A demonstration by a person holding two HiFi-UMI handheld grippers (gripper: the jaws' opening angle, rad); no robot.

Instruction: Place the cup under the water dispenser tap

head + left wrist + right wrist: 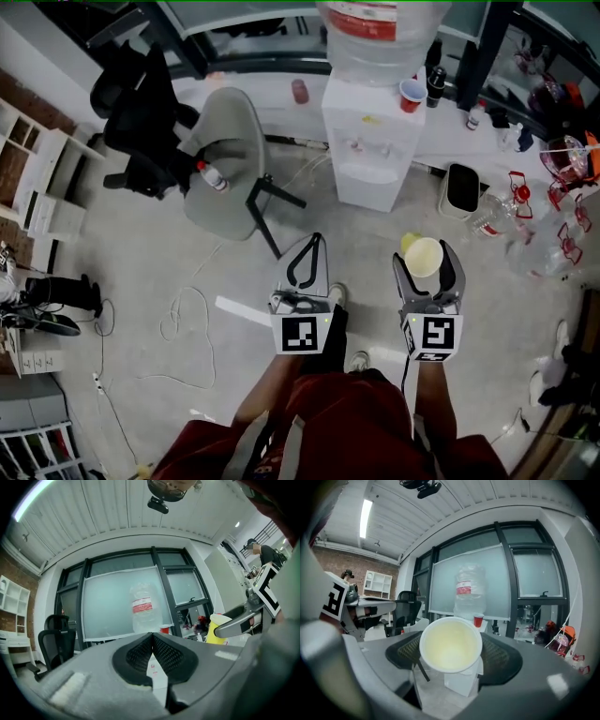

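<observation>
Before the water dispenser [372,141], right claw [428,251] near level, gripping the cup [424,259], left claw [316,240] alongside, pinched closed

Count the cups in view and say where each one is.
2: a yellow cup held in the right claw, and a red cup on top of the water dispenser. A reddish item left of it may be another.

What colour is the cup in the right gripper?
Pale yellow cup, clearest in right gripper view.
</observation>
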